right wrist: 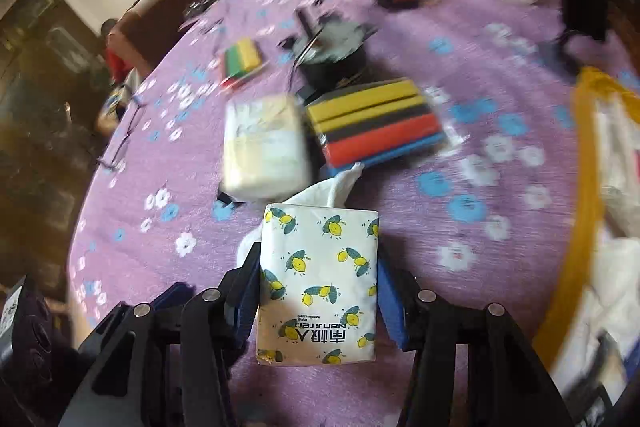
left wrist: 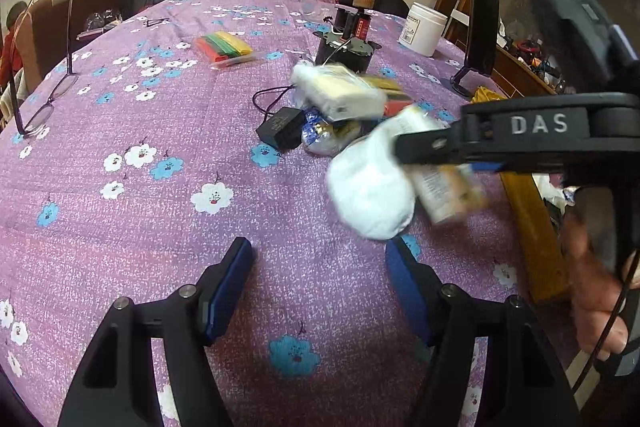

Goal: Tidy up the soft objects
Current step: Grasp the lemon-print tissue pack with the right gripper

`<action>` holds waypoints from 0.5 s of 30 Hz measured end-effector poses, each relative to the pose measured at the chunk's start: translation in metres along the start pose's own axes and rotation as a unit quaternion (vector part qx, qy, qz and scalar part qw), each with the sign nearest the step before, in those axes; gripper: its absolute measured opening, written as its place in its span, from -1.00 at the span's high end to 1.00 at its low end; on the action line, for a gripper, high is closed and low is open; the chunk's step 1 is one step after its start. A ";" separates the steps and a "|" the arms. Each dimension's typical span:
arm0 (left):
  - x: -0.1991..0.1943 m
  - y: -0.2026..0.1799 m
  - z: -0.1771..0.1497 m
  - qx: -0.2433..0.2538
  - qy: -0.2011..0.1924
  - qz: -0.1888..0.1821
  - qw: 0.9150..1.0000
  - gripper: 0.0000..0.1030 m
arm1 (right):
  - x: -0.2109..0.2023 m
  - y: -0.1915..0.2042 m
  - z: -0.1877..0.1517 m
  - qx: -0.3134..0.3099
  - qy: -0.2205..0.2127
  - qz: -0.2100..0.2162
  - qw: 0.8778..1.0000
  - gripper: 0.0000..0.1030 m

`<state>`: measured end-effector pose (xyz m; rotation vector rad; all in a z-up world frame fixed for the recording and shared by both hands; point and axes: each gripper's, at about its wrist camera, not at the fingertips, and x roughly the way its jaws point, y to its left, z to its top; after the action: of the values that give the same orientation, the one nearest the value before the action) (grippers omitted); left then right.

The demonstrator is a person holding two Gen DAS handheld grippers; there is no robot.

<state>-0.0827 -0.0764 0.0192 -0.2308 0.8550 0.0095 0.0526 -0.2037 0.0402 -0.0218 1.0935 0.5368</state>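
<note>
the right gripper is clamping a lemon-print tissue pack over the purple floral cloth while the left gripper is hanging released, jaws wide.

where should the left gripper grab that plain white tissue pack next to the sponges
Across its two long sides, coming down from above. The white tissue pack lies flat on the tablecloth with its broad face up. The sponge stack sits close on one side, so ease that finger in carefully. The left gripper is open and empty.

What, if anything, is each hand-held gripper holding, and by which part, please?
The right hand-held gripper clamps the lemon-print tissue pack by its two long sides. The left hand-held gripper holds nothing.
</note>
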 end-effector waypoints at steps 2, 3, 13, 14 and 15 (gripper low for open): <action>0.000 -0.002 0.000 0.006 0.000 0.001 1.000 -0.33 | -0.011 -0.005 -0.007 0.000 -0.015 -0.025 1.000 -0.09; 0.000 -0.003 0.000 0.007 0.001 0.001 1.000 -0.33 | -0.014 -0.010 -0.013 0.012 -0.013 -0.033 0.999 -0.09; -0.003 -0.016 0.015 0.016 0.002 -0.010 1.000 -0.33 | -0.005 -0.012 -0.047 -0.023 -0.004 -0.065 0.998 -0.09; -0.004 -0.016 0.018 0.016 0.001 -0.008 1.000 -0.33 | -0.007 -0.012 -0.050 -0.027 -0.011 -0.069 0.997 -0.09; -0.005 -0.016 0.021 0.016 0.001 -0.007 1.000 -0.33 | -0.008 -0.013 -0.051 -0.031 -0.016 -0.073 0.997 -0.11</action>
<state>-0.0688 -0.0873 0.0388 -0.2067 0.8541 -0.0177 0.0123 -0.2327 0.0196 -0.1455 1.0351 0.4370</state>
